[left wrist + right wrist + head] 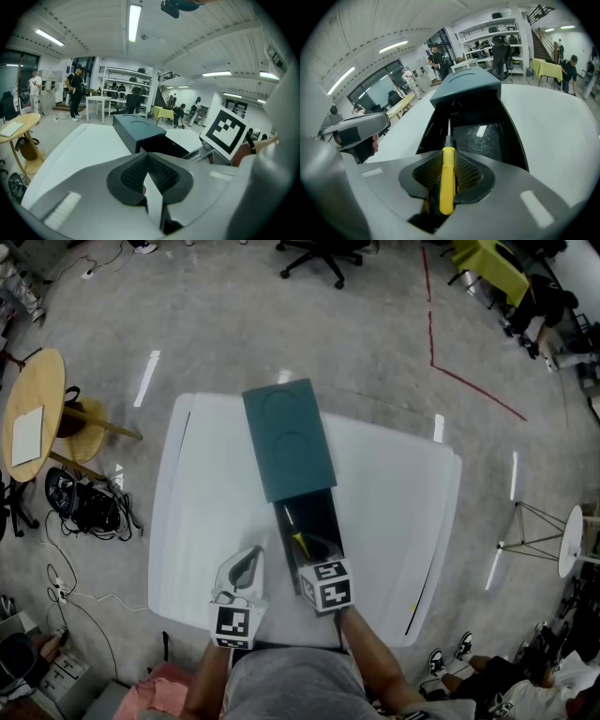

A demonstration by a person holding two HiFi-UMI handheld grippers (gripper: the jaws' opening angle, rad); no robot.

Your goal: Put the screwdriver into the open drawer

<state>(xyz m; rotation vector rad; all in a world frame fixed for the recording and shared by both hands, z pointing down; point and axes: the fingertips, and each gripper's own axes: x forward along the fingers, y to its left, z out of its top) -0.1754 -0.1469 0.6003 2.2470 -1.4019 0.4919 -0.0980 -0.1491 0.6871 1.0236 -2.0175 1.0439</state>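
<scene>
- White tabletop (394, 493) in a large workshop fills the head view, with a teal cabinet (289, 437) lying on it and its black drawer (319, 517) pulled open towards me.
- The screwdriver (446, 187) is in my right gripper (448, 157). Its jaws are clamped on the yellow handle, and the metal shaft points forward and down over the drawer's dark floor.
- In the right gripper view the tip seems to hang above the drawer's inside, not touching it. I cannot tell how high it is.
- Risk: the handle is smooth and round, and only the pads hold it. If I tilt steeply or jolt, it could slide or swivel in the grip.
- Risk: if I let go from too high, the screwdriver may bounce, roll, or land across the drawer's near rim, leaving the handle outside.
- Risk: if I push too far forward, the tip may hit the cabinet's front edge above the drawer, or nudge the drawer shut.
- My left gripper (148, 161) hovers over bare table just beside the drawer's left side. Its jaws are together at the tips with nothing between them.
- Risk: the two grippers are close, so a sideways move could knock them together and shake the screwdriver loose.
</scene>
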